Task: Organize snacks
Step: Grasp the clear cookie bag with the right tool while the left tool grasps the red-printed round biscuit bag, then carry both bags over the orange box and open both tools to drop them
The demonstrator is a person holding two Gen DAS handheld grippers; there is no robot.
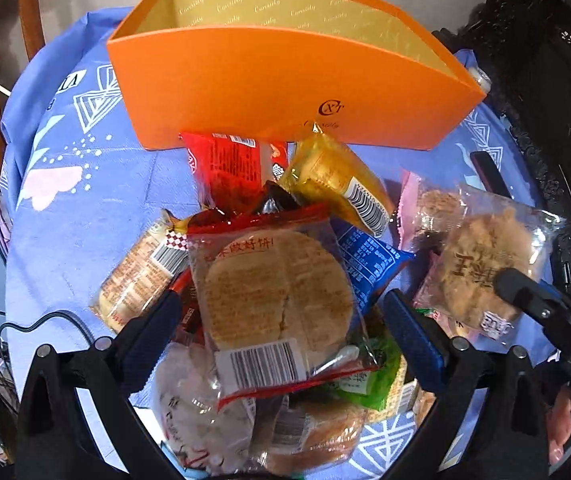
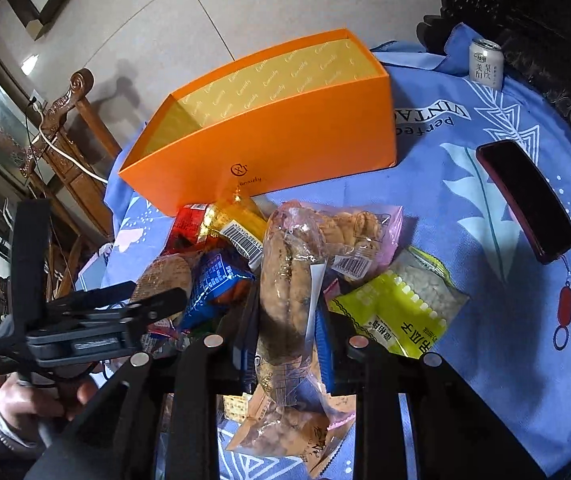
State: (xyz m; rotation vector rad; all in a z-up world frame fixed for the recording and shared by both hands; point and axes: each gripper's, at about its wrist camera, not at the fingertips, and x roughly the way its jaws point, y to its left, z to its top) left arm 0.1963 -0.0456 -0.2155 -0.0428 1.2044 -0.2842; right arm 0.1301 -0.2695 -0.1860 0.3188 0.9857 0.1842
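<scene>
An open orange box (image 1: 285, 80) with a gold lining stands on the blue cloth; it also shows in the right wrist view (image 2: 269, 144). A pile of wrapped snacks lies in front of it. My left gripper (image 1: 281, 312) is open, its jaws either side of a clear packet with a round flat cake (image 1: 277, 288) on top of the pile. My right gripper (image 2: 285, 320) is shut on a clear packet of meat-floss cake (image 2: 285, 280), held on edge above the pile. The same packet (image 1: 481, 264) and the right gripper's finger (image 1: 525, 292) show in the left wrist view.
A dark red phone (image 2: 525, 200) lies on the cloth at the right and a drink can (image 2: 485, 64) stands at the far corner. A yellow-green packet (image 2: 397, 312), a blue one (image 2: 217, 284), a yellow one (image 1: 337, 180) and a red one (image 1: 225, 168) lie in the pile. Dark carved furniture borders the right side.
</scene>
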